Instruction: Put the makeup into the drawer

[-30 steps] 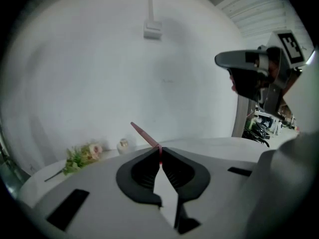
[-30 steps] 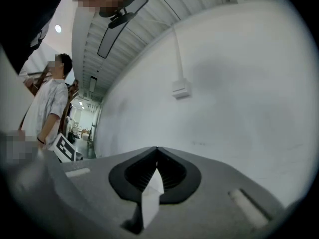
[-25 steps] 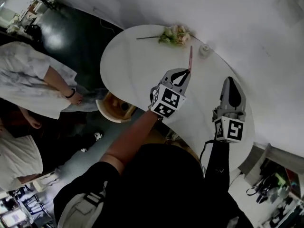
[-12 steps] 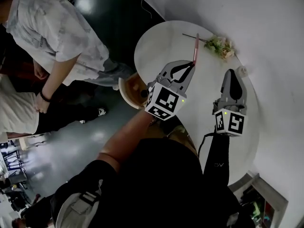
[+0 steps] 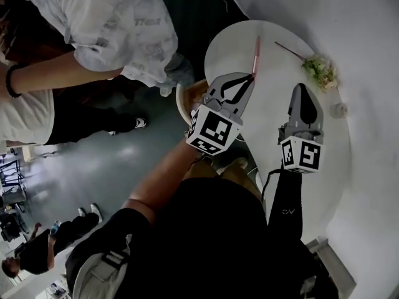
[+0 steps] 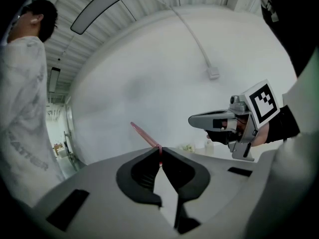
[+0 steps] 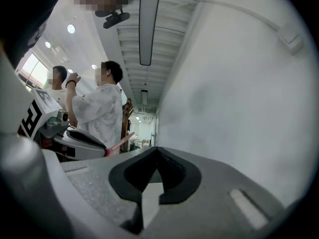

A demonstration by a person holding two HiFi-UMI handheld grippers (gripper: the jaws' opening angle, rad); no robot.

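A thin pink makeup stick [image 5: 255,55] is pinched at its near end by my left gripper [image 5: 251,77], which is shut on it above the left part of the round white table [image 5: 271,114]. In the left gripper view the stick [image 6: 144,135] slants up and left out of the closed tips of the left gripper [image 6: 160,148]. My right gripper [image 5: 300,87] hovers over the table's middle, shut with nothing in it [image 7: 157,149]. It also shows at the right of the left gripper view [image 6: 192,119]. No drawer is in view.
A flower sprig [image 5: 320,72] and a small pale jar [image 5: 338,109] lie at the table's right side by the white wall. A round tan stool or bowl [image 5: 185,97] sits off the table's left edge. Two people [image 5: 93,23] stand at left on the dark floor.
The view has swung left: table and flowers slid right in the picture, the people came closer. Both grippers moved along with it, the left one still gripping the pink stick.
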